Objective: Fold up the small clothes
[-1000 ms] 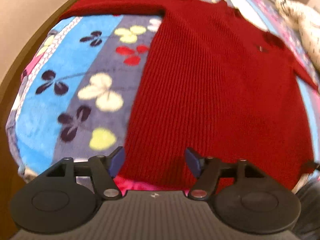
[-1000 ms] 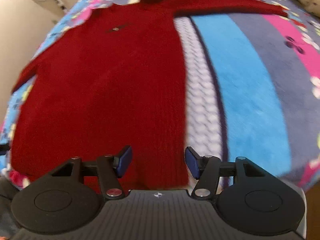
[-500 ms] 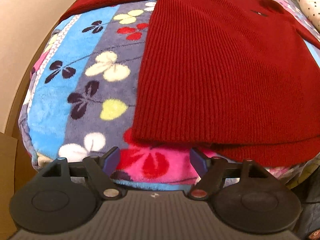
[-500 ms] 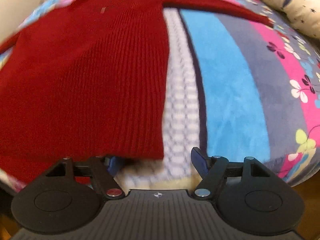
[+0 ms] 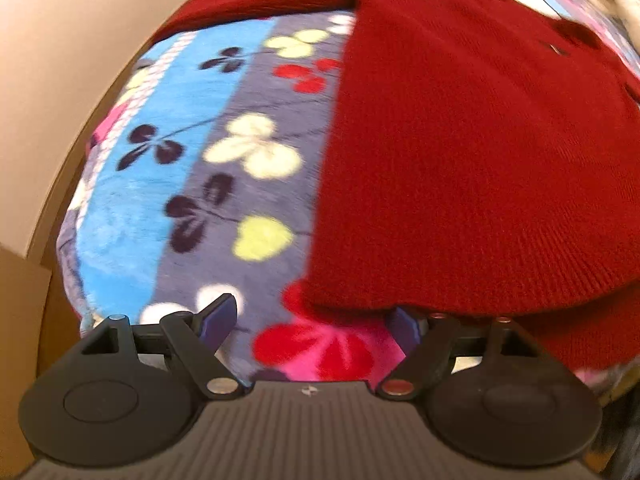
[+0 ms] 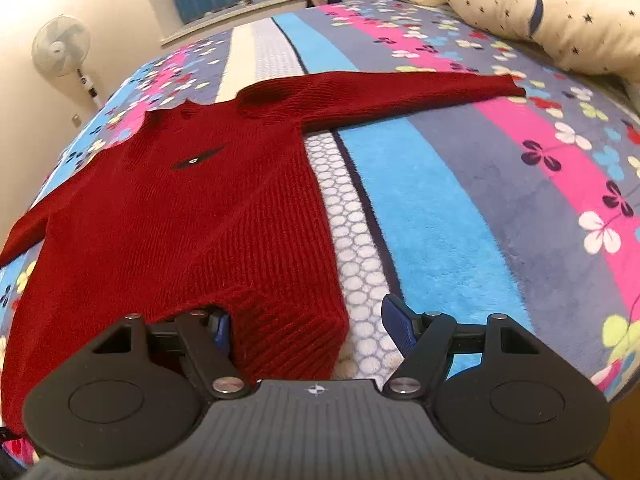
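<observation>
Jaws gaping wide, gripping nothing: right gripper (image 6: pixel 306 326) straddling red sweater (image 6: pixel 192 216) hem corner; left gripper (image 5: pixel 310 320) nearing opposite corner; sweater's length running away from both.

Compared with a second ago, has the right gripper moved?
Yes. The right gripper has pulled back toward the sweater hem, now straddling its bottom corner on the blanket.

We look low and close from both hem corners, facing up the red ribbed knit sweater (image 5: pixel 480 140) (image 6: pixel 192 216), which both views share.
</observation>
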`<act>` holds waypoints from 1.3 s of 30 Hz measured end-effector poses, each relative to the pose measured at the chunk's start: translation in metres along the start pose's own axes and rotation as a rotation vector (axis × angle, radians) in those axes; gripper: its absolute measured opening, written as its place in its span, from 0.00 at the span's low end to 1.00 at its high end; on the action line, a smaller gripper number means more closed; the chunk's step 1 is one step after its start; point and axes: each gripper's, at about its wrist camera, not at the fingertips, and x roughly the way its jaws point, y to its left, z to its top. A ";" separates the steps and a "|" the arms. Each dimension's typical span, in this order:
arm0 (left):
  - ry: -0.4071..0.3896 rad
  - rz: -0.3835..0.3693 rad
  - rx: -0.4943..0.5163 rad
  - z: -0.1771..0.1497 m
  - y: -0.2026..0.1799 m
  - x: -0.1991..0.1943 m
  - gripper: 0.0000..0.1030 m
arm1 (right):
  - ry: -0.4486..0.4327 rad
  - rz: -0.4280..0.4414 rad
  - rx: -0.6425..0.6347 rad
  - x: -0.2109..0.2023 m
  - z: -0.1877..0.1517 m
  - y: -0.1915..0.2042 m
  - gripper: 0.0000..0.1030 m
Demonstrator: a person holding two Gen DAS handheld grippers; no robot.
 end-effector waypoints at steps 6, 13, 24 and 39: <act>-0.027 -0.009 -0.125 0.015 0.032 -0.005 0.86 | 0.019 -0.024 -0.001 0.010 0.005 0.008 0.71; -0.058 0.088 -0.072 0.016 0.026 0.001 0.89 | 0.056 -0.049 -0.010 0.021 -0.008 0.011 0.78; -0.114 0.008 -0.130 0.029 0.023 -0.014 0.89 | 0.053 -0.088 0.011 0.005 -0.010 -0.019 0.78; -0.081 0.018 -0.173 0.024 0.032 -0.004 0.89 | 0.127 0.032 0.037 0.018 -0.050 -0.018 0.07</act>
